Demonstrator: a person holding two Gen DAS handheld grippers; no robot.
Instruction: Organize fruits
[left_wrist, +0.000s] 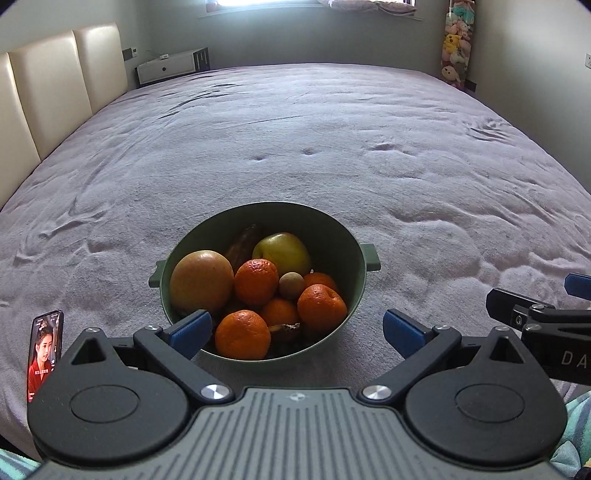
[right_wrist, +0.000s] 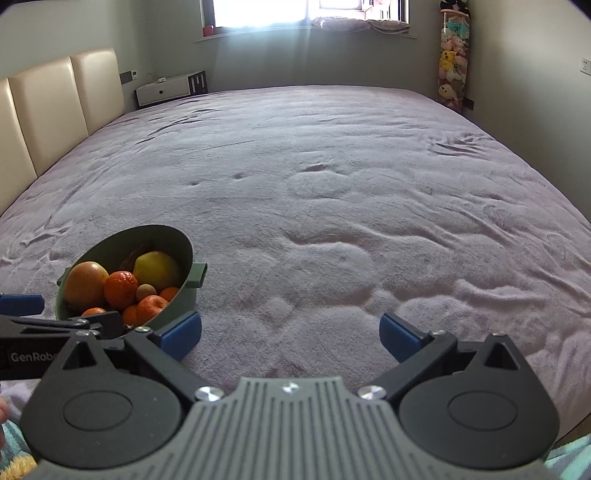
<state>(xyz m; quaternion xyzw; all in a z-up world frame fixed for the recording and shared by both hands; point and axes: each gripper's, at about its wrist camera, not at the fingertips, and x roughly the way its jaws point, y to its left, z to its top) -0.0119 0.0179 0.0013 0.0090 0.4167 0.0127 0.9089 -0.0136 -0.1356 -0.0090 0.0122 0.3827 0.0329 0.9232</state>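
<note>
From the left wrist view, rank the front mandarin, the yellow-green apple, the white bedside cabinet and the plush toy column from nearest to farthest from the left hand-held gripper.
1. Front mandarin, at the green bowl's near edge, just ahead of the left hand-held gripper.
2. Yellow-green apple, toward the bowl's back.
3. White bedside cabinet, far left, and plush toy column, far right: too close to call.

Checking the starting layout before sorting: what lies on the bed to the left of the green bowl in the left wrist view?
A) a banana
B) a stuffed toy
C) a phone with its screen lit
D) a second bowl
C: a phone with a lit screen lies on the bed, left of the bowl.
</note>
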